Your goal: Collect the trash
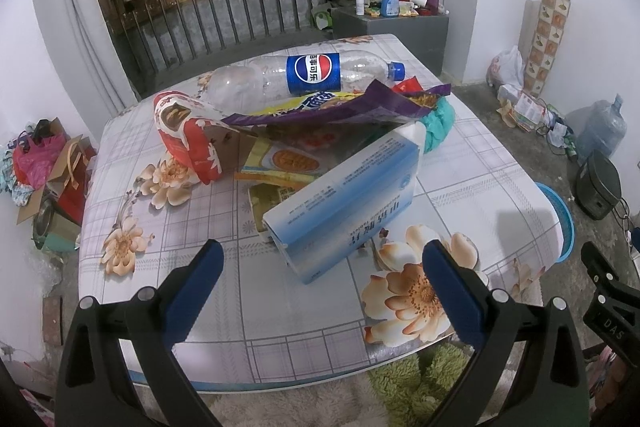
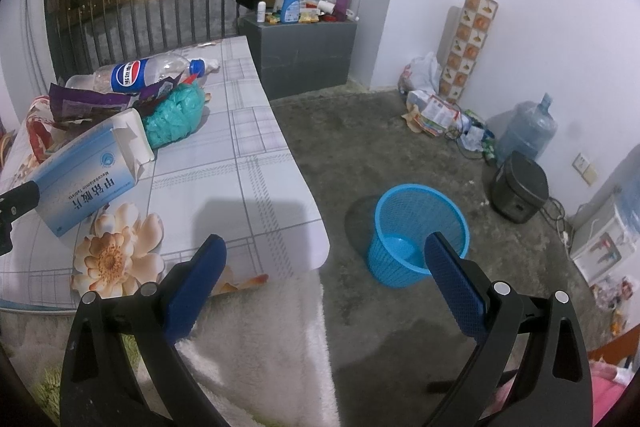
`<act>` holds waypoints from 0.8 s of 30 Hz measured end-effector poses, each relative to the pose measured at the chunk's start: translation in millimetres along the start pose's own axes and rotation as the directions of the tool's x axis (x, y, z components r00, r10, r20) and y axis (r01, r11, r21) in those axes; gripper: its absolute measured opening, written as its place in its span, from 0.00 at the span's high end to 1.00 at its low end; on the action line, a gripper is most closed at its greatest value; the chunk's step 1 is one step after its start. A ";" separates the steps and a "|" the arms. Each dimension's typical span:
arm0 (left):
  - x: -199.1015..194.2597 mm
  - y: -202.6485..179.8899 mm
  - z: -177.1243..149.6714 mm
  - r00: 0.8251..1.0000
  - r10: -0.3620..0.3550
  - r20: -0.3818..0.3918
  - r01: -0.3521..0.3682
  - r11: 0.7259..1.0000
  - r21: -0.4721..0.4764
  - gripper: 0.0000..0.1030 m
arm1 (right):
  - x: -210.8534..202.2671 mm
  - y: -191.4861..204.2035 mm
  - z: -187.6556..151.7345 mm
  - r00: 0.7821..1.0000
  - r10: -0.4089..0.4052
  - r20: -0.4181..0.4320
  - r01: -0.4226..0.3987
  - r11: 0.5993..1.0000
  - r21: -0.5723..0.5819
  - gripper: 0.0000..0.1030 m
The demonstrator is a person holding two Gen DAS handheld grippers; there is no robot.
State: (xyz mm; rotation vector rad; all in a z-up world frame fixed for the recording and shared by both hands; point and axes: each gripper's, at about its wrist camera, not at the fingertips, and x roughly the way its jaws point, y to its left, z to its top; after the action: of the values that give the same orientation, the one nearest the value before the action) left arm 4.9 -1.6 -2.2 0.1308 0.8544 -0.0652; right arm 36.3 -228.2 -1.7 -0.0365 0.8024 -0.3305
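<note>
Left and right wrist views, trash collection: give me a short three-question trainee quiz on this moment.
1. True or false: the blue mesh plastic basket stands on the table.
2. Which lies nearest the left tongs? A) clear plastic Pepsi bottle B) blue-and-white cardboard medicine box C) crumpled teal plastic bag
3. Fill in: both tongs, left and right, are ____.

Key: 1 false, it stands on the floor; 2 B; 3 open, holding nothing.

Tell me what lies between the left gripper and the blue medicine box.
Only bare flowered tablecloth, per the left wrist view: left gripper open, blue medicine box just ahead.
</note>
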 end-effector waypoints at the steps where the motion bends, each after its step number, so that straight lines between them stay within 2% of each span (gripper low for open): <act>1: -0.1 -1.3 0.8 1.000 0.001 -0.001 -0.001 1.000 0.002 0.05 | 0.0 0.0 0.0 1.000 0.001 0.001 -0.001 1.000 0.000 0.08; 12: 3.0 12.8 5.0 1.000 0.006 0.010 -0.005 1.000 -0.011 0.05 | 1.7 2.0 2.3 1.000 0.015 0.001 -0.015 1.000 0.005 0.08; 14: 4.9 27.8 9.5 1.000 0.013 0.017 -0.012 0.999 -0.048 0.05 | 3.0 8.1 4.3 0.999 0.036 -0.001 -0.036 0.999 0.007 0.08; 17: 10.8 56.3 13.9 1.000 0.024 0.018 -0.022 0.993 -0.119 0.05 | 4.9 21.1 13.7 0.993 0.115 -0.006 -0.115 0.993 0.023 0.08; 19: 17.2 74.9 14.9 1.000 0.006 0.014 -0.004 0.988 -0.156 0.05 | 6.2 32.2 20.5 0.982 0.189 -0.015 -0.188 0.981 0.038 0.08; 21: 24.9 90.7 14.3 1.000 -0.004 0.002 0.004 0.982 -0.188 0.05 | 11.5 48.6 29.3 0.958 0.282 -0.041 -0.279 0.958 0.070 0.08; 23: 33.4 104.3 13.7 0.999 -0.035 -0.006 0.033 0.977 -0.211 0.05 | 18.8 68.0 38.7 0.921 0.382 -0.074 -0.373 0.922 0.106 0.08; 24: 37.3 111.1 12.9 0.998 -0.058 -0.007 0.055 0.974 -0.220 0.05 | 20.9 76.3 42.0 0.910 0.407 -0.083 -0.397 0.911 0.111 0.08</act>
State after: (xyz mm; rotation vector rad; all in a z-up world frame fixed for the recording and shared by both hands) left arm 51.2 106.4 -12.1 -0.1014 0.8732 -0.0230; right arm 100.8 -166.2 1.1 0.2336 0.8755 0.0239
